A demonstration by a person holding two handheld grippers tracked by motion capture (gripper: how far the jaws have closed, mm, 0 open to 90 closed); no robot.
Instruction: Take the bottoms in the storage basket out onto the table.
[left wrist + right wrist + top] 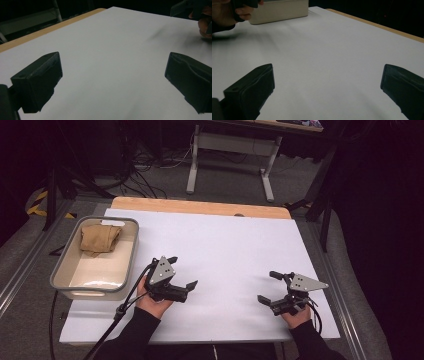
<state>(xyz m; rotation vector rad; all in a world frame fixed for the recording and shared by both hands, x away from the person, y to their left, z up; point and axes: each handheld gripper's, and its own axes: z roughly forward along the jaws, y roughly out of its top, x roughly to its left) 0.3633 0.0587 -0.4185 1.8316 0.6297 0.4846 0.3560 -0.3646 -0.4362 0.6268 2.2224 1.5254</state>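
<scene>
My left gripper [182, 271] rests low over the white table [225, 245], left of the middle, and is held by a hand. Its jaws stand wide apart, and in the left gripper view [112, 75] only bare white surface lies between them. My right gripper [268, 286] is held near the front right, open too and pointing left toward the other one. Nothing lies between its jaws in the right gripper view [327, 82]. A beige bin [95, 257] at the table's left edge holds a crumpled tan cloth [100, 239] at its far end.
A wooden strip [200, 206] runs along the table's far edge. Beyond it stand desk legs [192, 165] and tangled cables on the floor. The other hand [227, 12] and the bin [279, 10] appear at the top left of the right gripper view.
</scene>
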